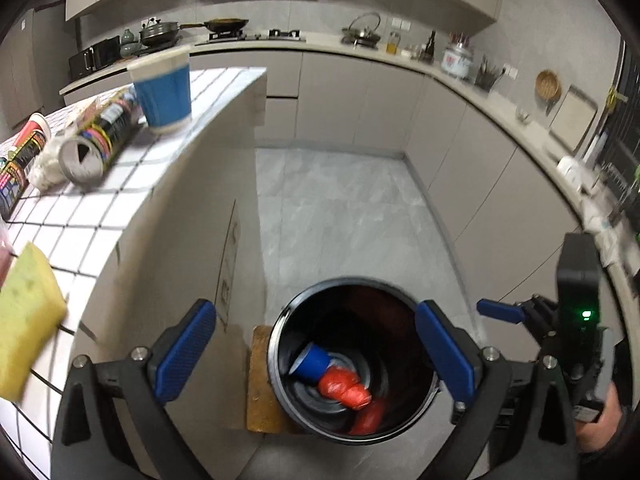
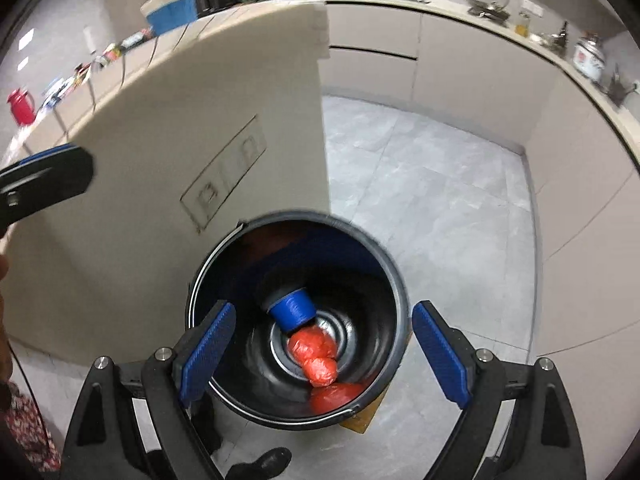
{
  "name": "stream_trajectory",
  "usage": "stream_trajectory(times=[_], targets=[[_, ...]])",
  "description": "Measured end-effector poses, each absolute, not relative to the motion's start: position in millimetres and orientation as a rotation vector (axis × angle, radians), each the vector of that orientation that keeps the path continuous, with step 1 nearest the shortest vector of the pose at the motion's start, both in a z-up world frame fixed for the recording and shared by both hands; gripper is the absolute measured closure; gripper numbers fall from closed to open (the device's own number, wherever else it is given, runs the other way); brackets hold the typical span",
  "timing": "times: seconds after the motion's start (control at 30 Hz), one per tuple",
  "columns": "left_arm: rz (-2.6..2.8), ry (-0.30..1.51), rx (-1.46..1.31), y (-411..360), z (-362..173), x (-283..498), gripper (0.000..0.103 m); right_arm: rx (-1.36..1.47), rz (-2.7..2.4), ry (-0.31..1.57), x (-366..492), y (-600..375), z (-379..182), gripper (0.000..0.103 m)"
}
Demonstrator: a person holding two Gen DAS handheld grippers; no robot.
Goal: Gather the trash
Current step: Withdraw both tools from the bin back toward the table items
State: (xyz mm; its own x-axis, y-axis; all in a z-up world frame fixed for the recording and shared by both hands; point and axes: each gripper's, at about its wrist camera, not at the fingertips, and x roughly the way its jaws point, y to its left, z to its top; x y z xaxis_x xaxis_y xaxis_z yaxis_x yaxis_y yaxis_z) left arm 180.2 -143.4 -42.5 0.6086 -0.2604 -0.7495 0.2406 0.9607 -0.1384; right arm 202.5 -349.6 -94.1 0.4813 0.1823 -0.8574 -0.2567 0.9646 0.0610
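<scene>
A black trash bucket (image 1: 280, 344) stands on the floor beside the counter and also shows in the right wrist view (image 2: 394, 296). Inside lie a blue paper cup (image 1: 312, 362) (image 2: 294, 308) and red plastic bags (image 1: 344, 390) (image 2: 316, 356). My left gripper (image 1: 316, 354) is open and empty above the bucket. My right gripper (image 2: 324, 346) is open and empty over the bucket mouth; it also shows in the left wrist view (image 1: 500, 311). On the tiled counter (image 1: 100, 208) stand another blue cup (image 1: 164, 88), a lying can (image 1: 100, 140) and a crumpled white wad (image 1: 46, 164).
A yellow sponge (image 1: 26, 320) lies at the counter's near edge. A wooden board (image 1: 260, 384) lies under the bucket. Cabinets (image 1: 460, 152) line the far and right sides, with a grey floor (image 1: 340, 220) between. The left gripper's finger (image 2: 44, 184) shows at the right view's left. A shoe (image 2: 264, 464) is near the bucket.
</scene>
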Motion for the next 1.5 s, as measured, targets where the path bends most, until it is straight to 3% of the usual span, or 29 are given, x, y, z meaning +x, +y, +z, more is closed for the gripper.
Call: stream_trajectory(times=[0.67, 1.07, 1.5], targets=[[-0.188, 0.772, -0.075, -84, -4, 172, 0.002, -0.077, 0.222, 0.902, 202, -311, -16, 0.011], [-0.016, 0.722, -0.127, 19, 14, 153, 0.002, -0.105, 0.32, 0.824, 209, -222, 23, 0.011], [0.144, 0.729, -0.177, 127, -4, 130, 0.002, -0.13, 0.366, 0.841, 208, -138, 23, 0.011]])
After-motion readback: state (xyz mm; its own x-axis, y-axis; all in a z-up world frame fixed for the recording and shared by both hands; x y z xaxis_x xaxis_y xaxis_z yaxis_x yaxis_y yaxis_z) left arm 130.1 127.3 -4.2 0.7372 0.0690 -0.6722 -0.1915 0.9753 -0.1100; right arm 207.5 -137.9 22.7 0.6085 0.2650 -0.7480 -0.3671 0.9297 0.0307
